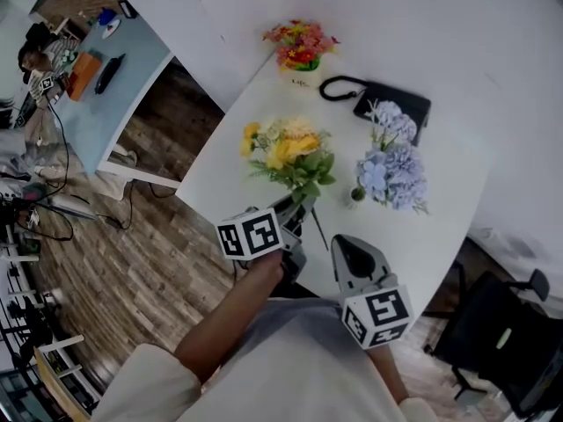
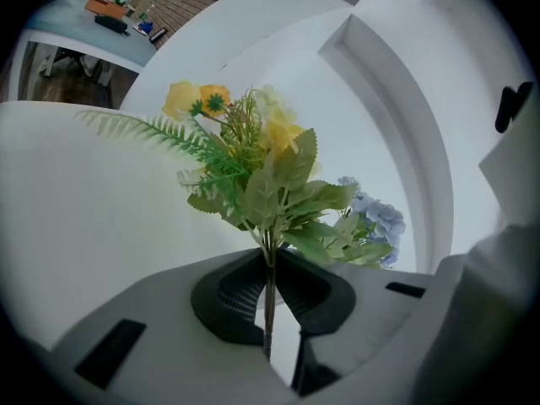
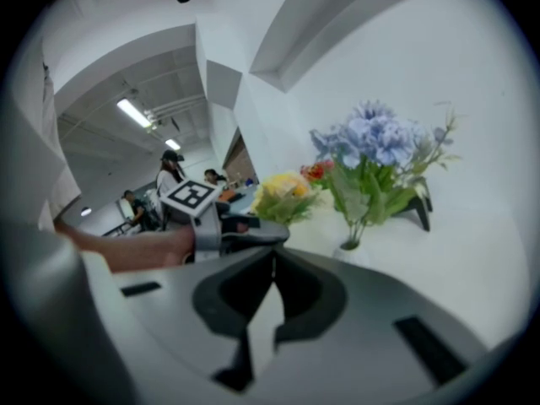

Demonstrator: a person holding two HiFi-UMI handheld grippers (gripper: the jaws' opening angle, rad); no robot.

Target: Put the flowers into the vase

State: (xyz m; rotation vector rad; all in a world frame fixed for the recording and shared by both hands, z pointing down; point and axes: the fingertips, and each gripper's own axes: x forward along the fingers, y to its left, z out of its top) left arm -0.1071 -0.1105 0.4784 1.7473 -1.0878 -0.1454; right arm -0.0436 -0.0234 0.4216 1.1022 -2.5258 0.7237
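Observation:
My left gripper point(image 1: 297, 204) point(image 2: 270, 258) is shut on the thin stem of a yellow flower bunch point(image 1: 288, 155) point(image 2: 253, 163) with green leaves, held upright over the white table point(image 1: 440, 227). To its right, blue flowers point(image 1: 392, 163) point(image 3: 371, 137) stand in a small white vase point(image 1: 355, 195) point(image 3: 348, 248). My right gripper point(image 1: 339, 244) point(image 3: 272, 256) is shut with nothing in it, near the table's front edge, below the vase. In the right gripper view the yellow bunch point(image 3: 283, 194) shows left of the blue flowers.
A pot of red and orange flowers point(image 1: 301, 44) stands at the table's far edge. A black pouch with a strap point(image 1: 392, 102) lies behind the blue flowers. A black chair point(image 1: 506, 341) is at the lower right, and a blue desk point(image 1: 97, 104) stands at the left.

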